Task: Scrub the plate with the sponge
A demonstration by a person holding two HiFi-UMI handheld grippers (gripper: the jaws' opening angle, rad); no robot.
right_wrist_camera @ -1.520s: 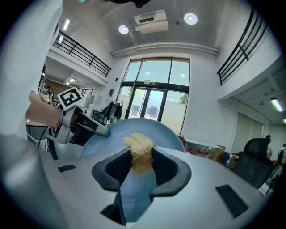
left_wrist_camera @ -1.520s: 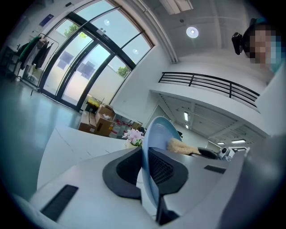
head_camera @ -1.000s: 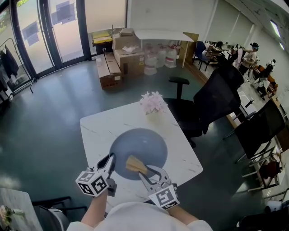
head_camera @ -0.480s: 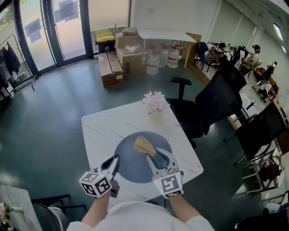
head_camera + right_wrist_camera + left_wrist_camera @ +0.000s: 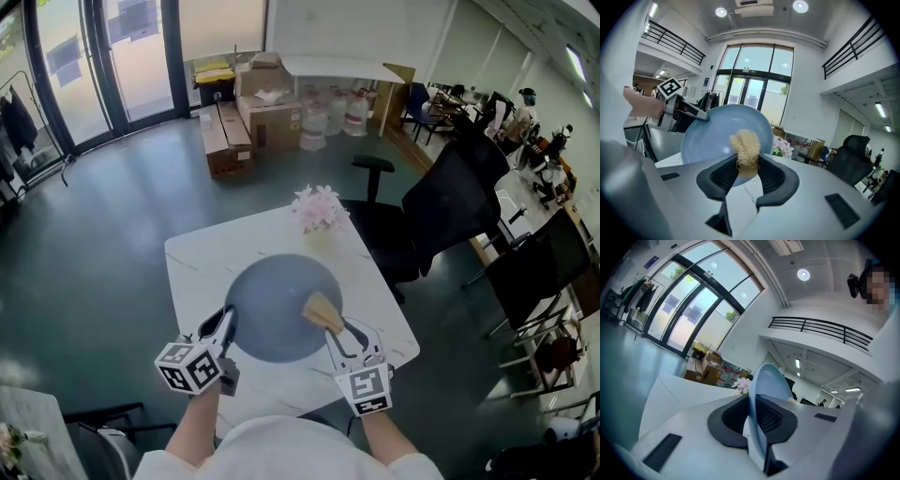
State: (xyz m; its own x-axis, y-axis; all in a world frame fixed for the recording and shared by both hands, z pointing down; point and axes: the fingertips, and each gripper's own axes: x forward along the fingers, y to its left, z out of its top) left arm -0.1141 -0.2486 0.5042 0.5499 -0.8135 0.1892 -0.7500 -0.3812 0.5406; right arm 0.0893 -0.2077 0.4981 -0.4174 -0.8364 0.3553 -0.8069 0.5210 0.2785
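Blue plate (image 5: 272, 305) lies mid-frame on the white worktop (image 5: 202, 262), with bare marble widest toward the upper left; left tongs (image 5: 228, 323) clenched on its lower-left rim; right tongs (image 5: 334, 330) grasp the tan sponge (image 5: 322, 312) against its right side; pink flowers (image 5: 317, 208) at the far edge; black chair (image 5: 412, 225) just beside the right edge.

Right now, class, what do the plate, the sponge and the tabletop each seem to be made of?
The plate: smooth pale blue with soft sheen, probably glazed ceramic or plastic. The sponge: tan tangled coarse fibres, loofah-like. The tabletop: white with grey veins, marble or marble-look laminate.
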